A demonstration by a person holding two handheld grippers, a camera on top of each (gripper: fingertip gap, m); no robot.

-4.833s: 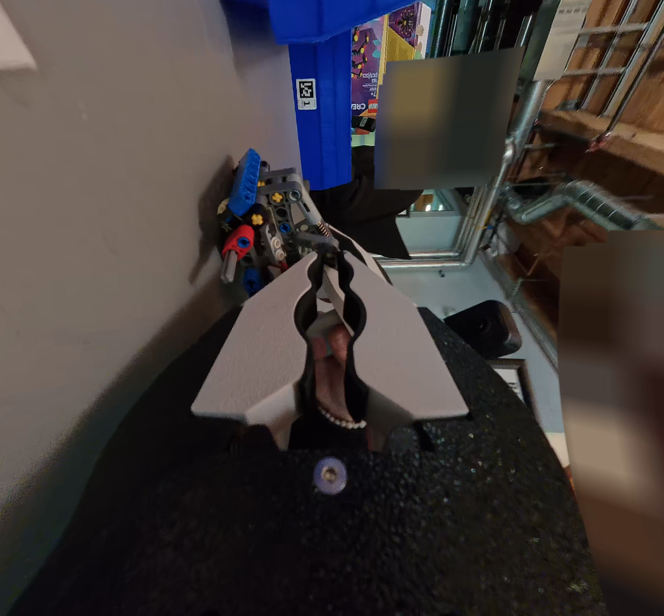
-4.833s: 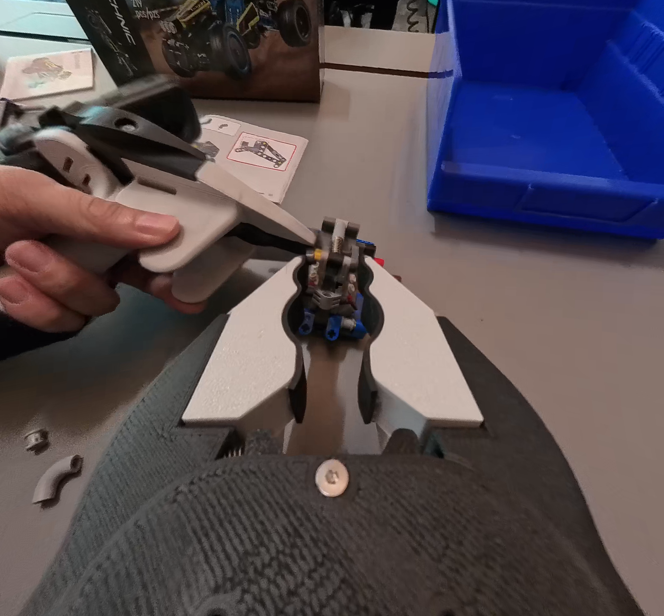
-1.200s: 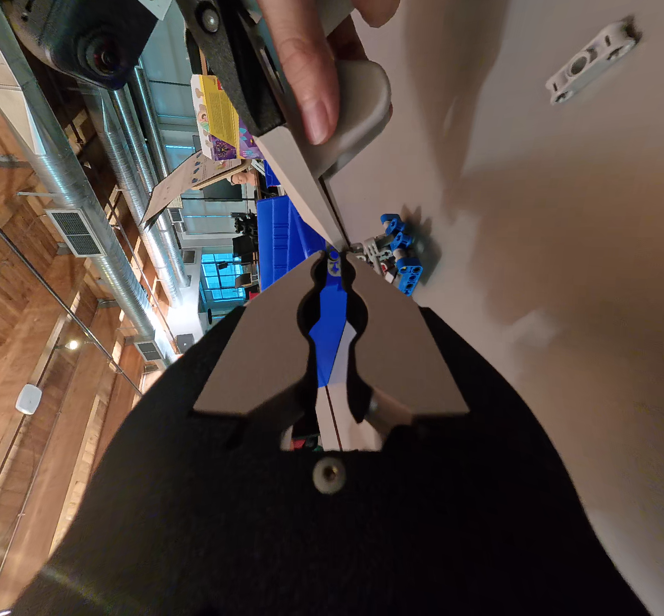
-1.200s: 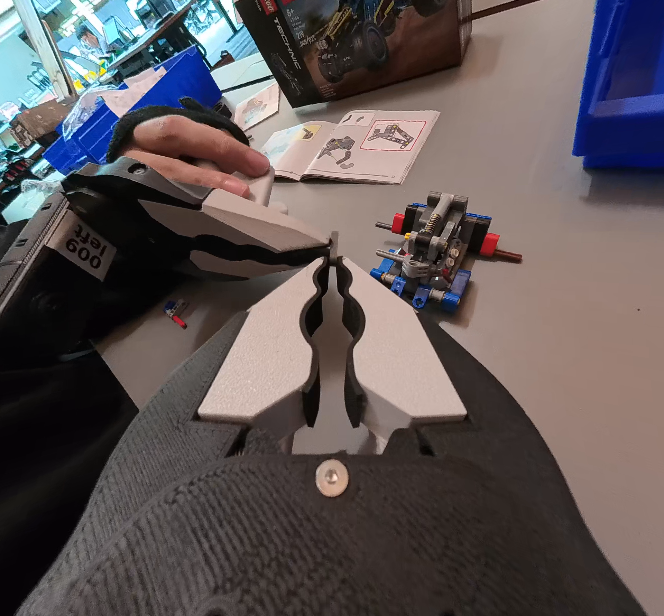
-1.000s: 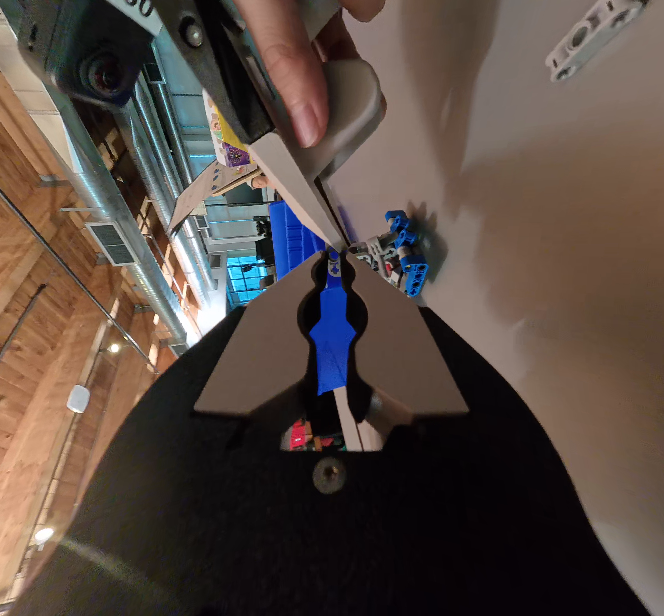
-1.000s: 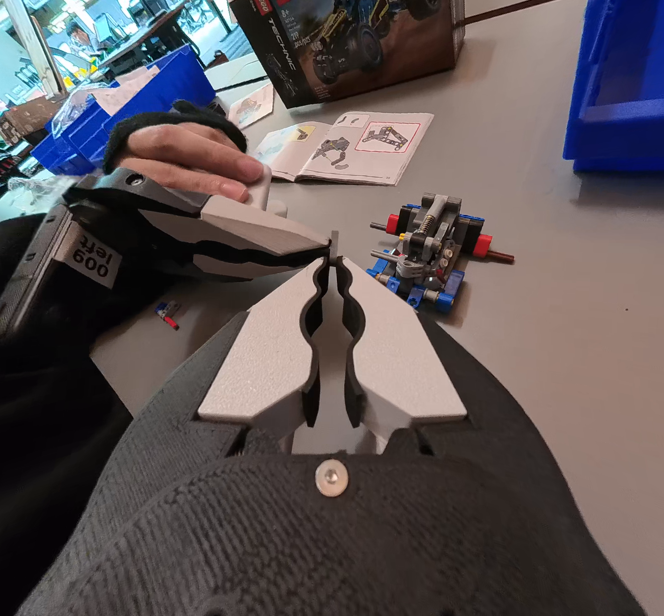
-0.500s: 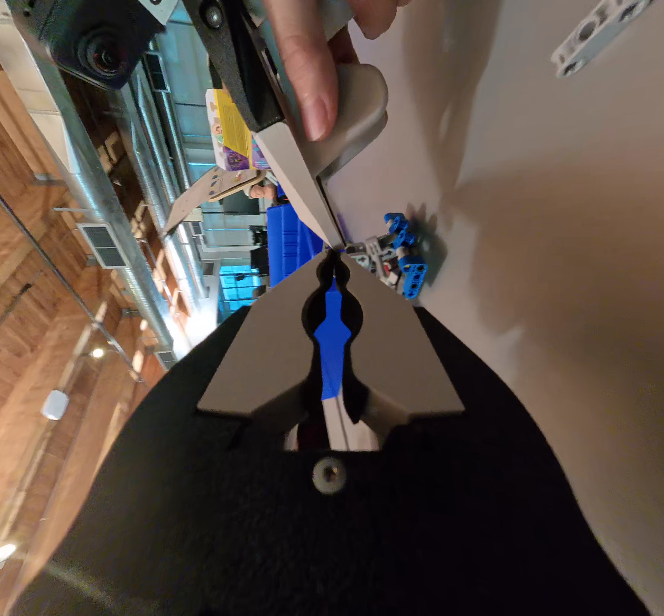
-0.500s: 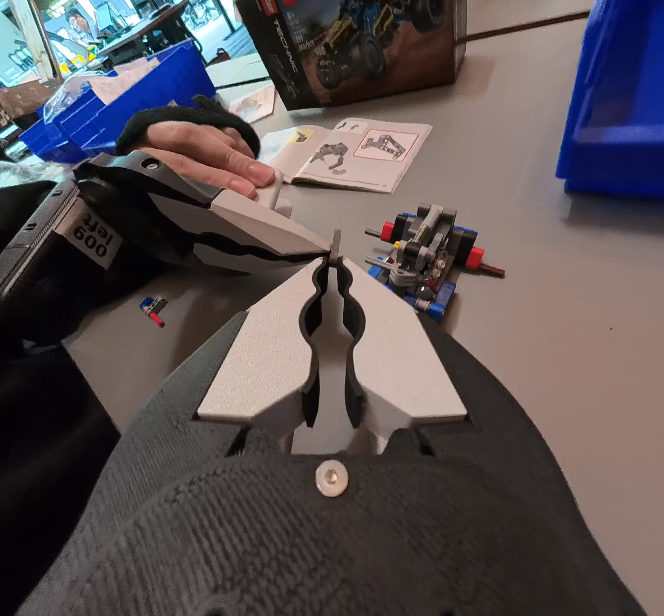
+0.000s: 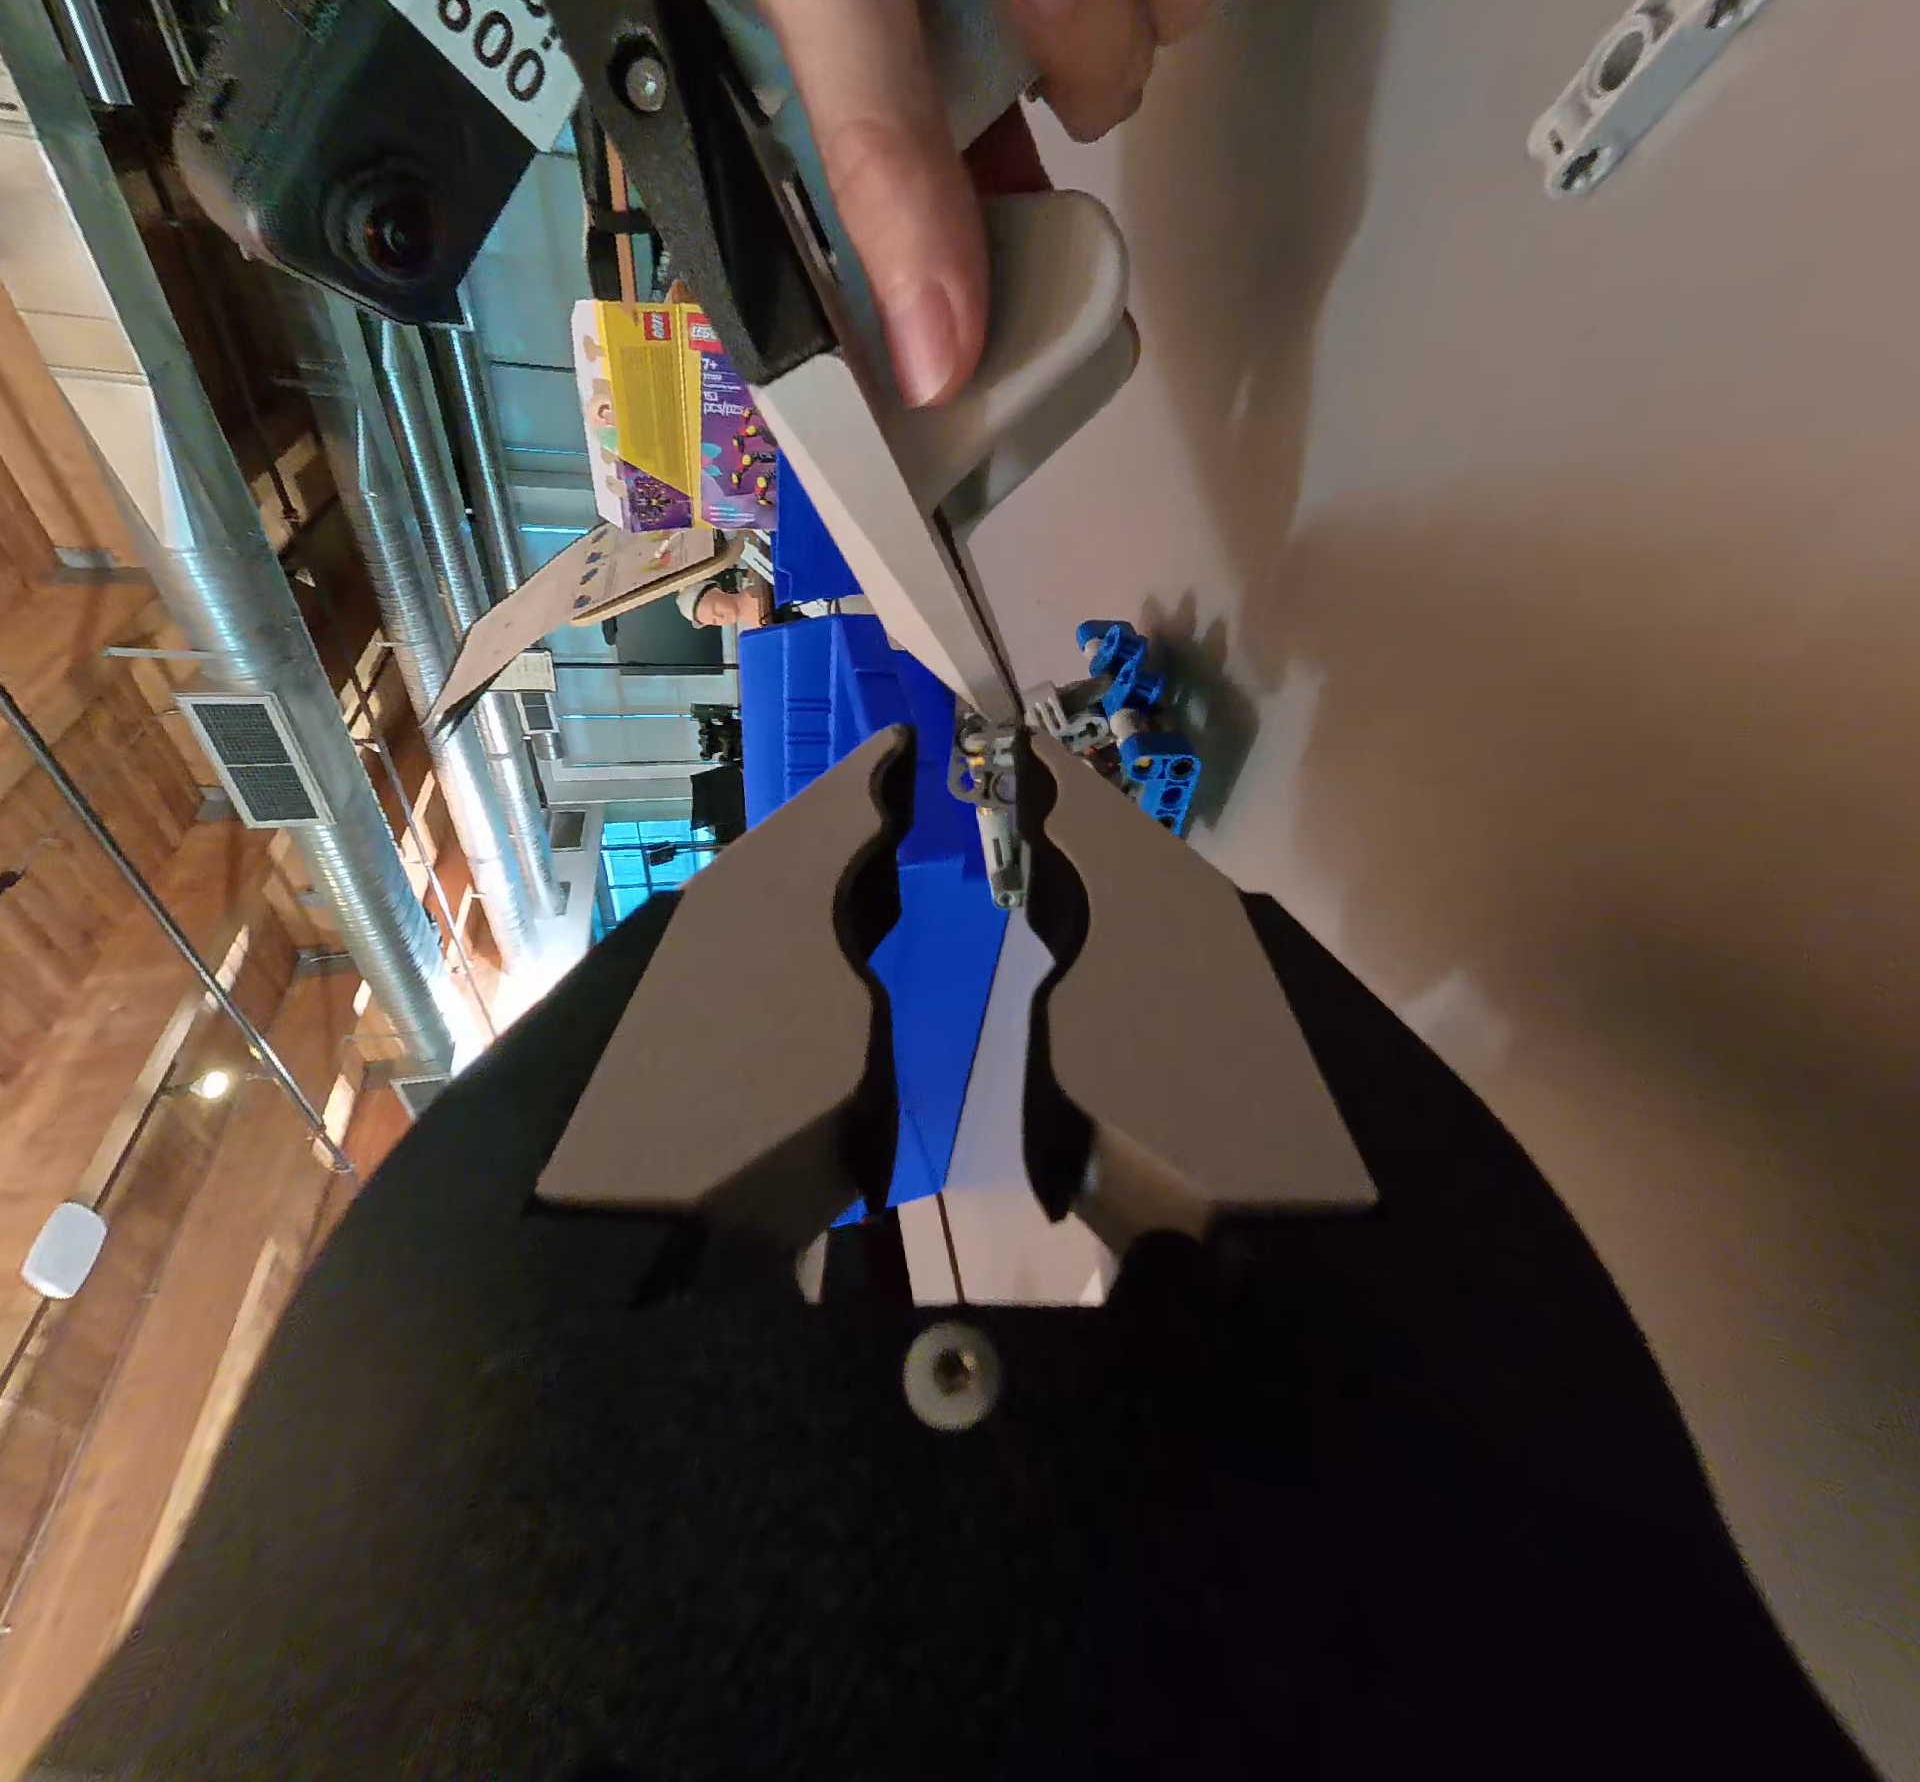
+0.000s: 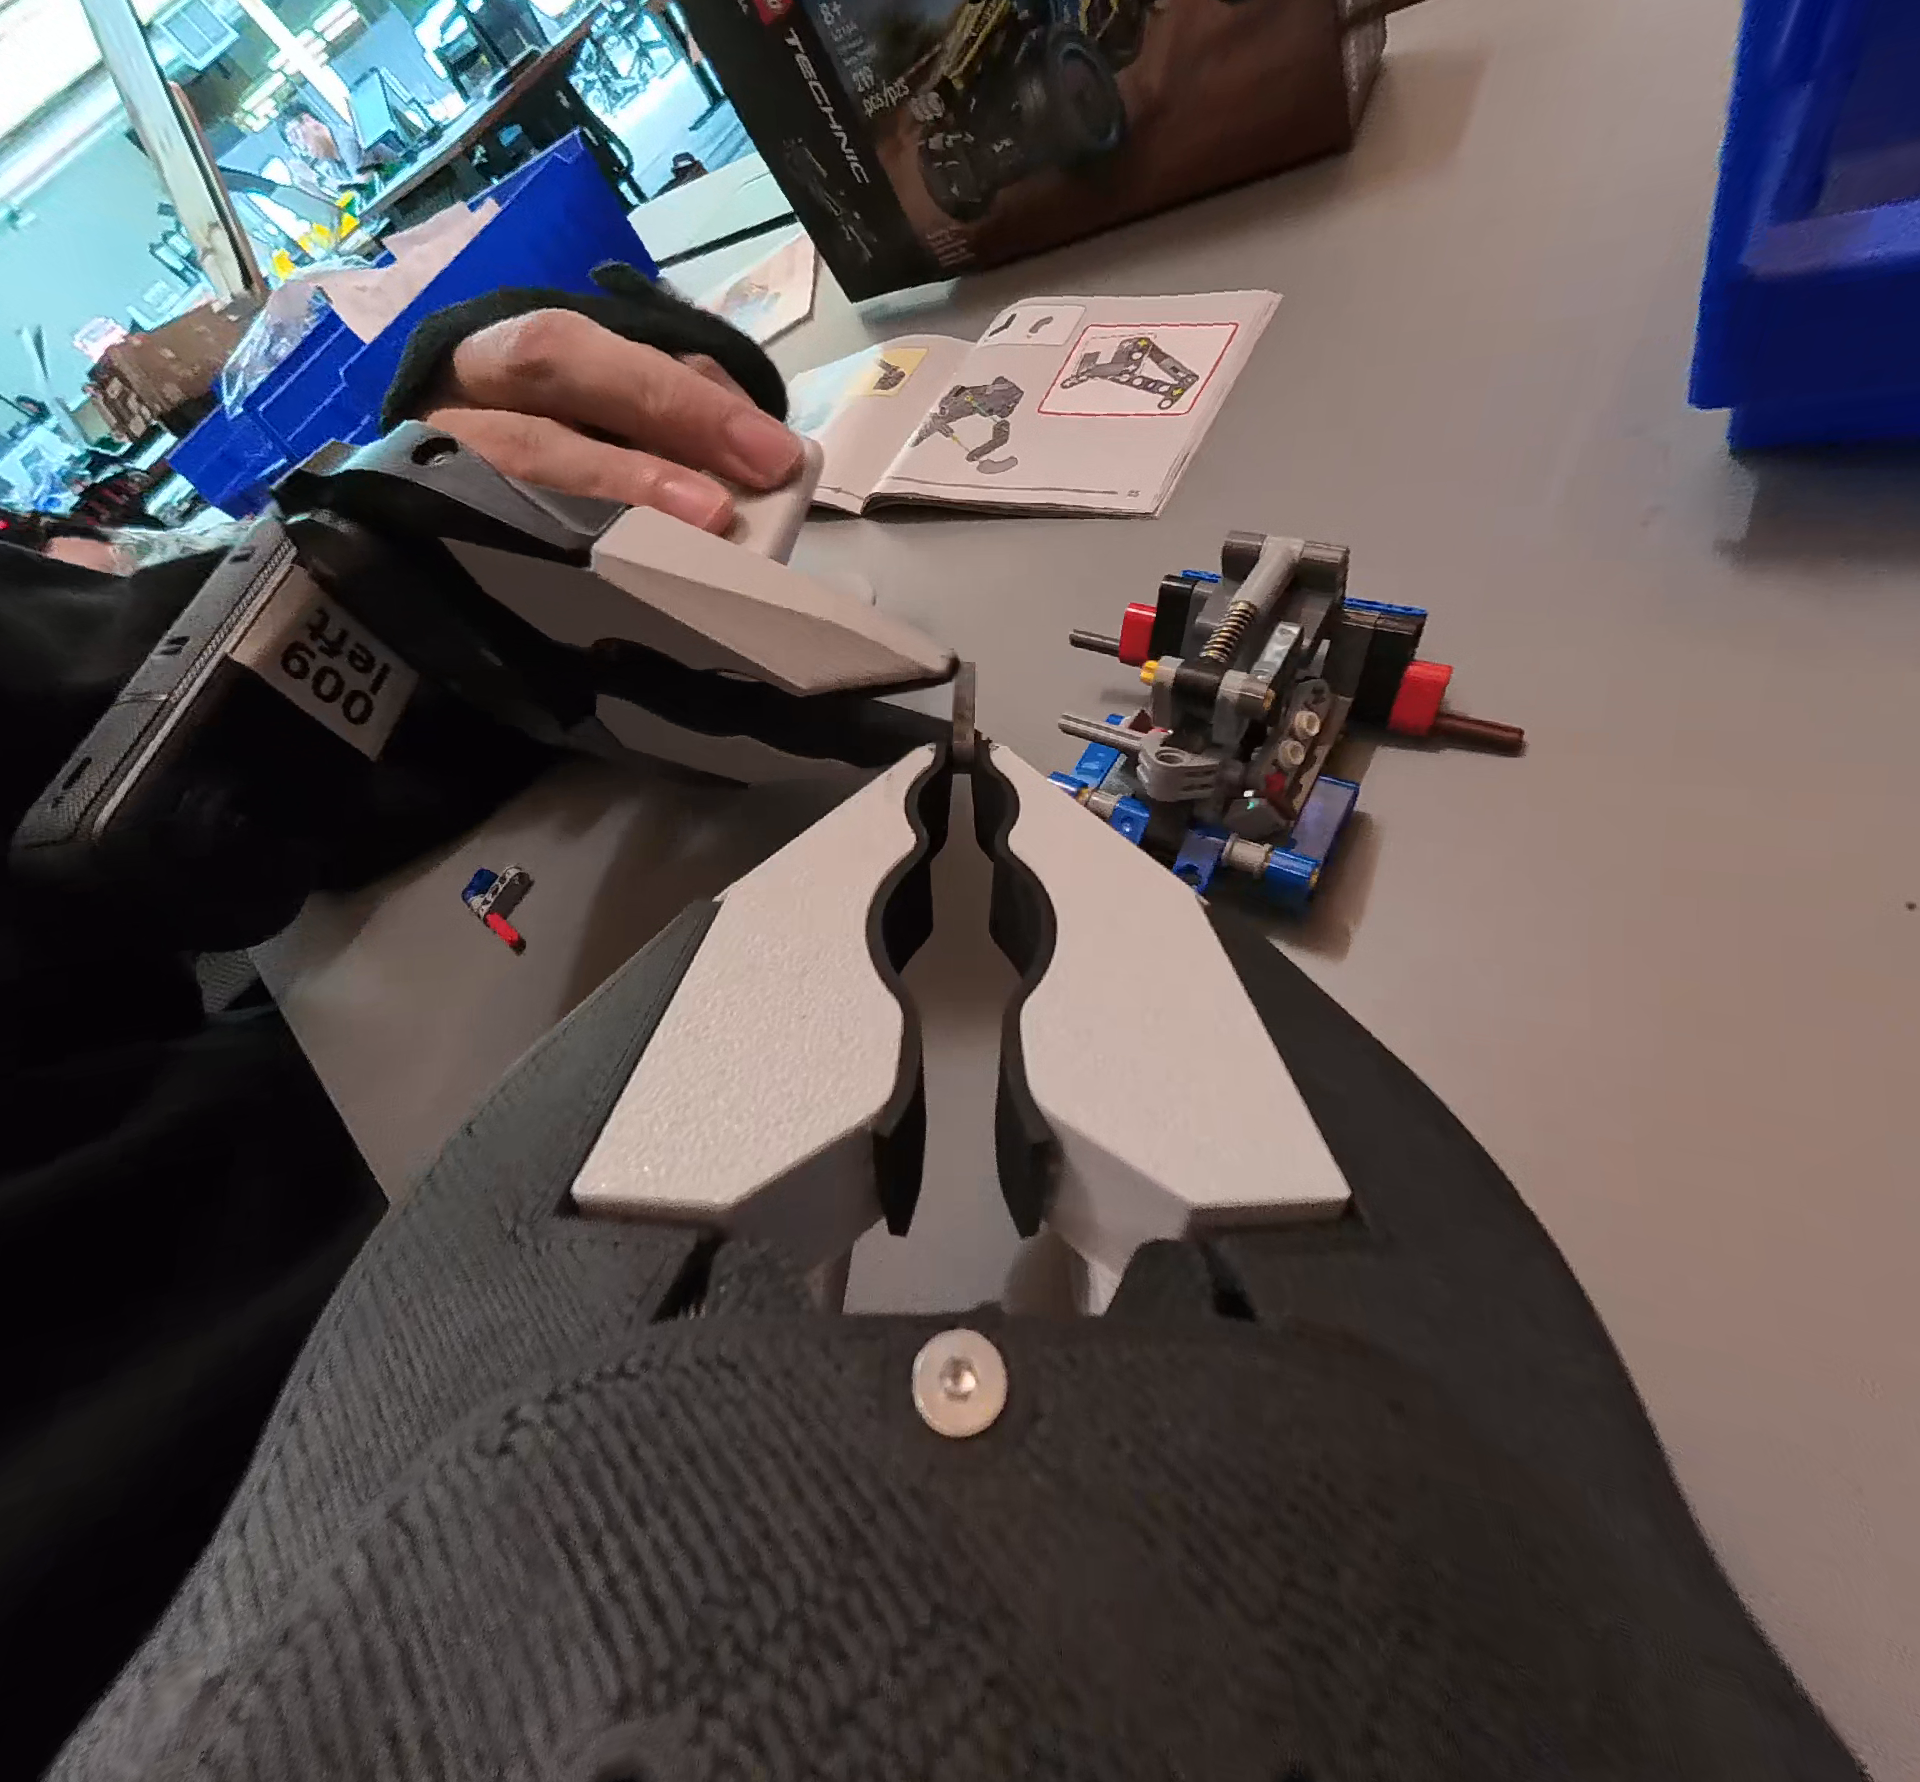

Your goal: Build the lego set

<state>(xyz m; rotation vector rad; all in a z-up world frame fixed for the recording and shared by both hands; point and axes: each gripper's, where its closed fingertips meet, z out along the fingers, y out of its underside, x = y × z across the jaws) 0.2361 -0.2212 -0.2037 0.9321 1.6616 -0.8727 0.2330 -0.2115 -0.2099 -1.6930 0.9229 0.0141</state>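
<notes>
My right gripper (image 10: 961,758) is shut on a small thin grey brick piece (image 10: 966,706) that sticks up from its tips above the grey table (image 10: 1558,1005). My left gripper (image 9: 966,745) is open. The same grey piece (image 9: 995,797) lies against its right finger (image 9: 1049,776), with a clear gap to its left finger. In the right wrist view the left gripper (image 10: 914,709) comes in from the left, its upper fingertip touching the top of the piece. The right gripper (image 9: 987,693) shows from above in the left wrist view. A blue, grey, black and red brick assembly (image 10: 1257,714) sits on the table just beyond.
A toy car box (image 10: 1039,49) and an open instruction booklet (image 10: 1049,413) lie farther back. A blue bin (image 10: 1829,174) stands at the right. A small blue and red piece (image 10: 497,896) and a light grey beam (image 9: 1652,59) lie loose on the table. Only a small space, under 4 cm, lies between the two pairs of fingers.
My left gripper's jaws have opened off the small grey piece; a moment ago both grippers pinched it. My right gripper stays shut on it. Seconds earlier, both grippers were at the brick assembly.
</notes>
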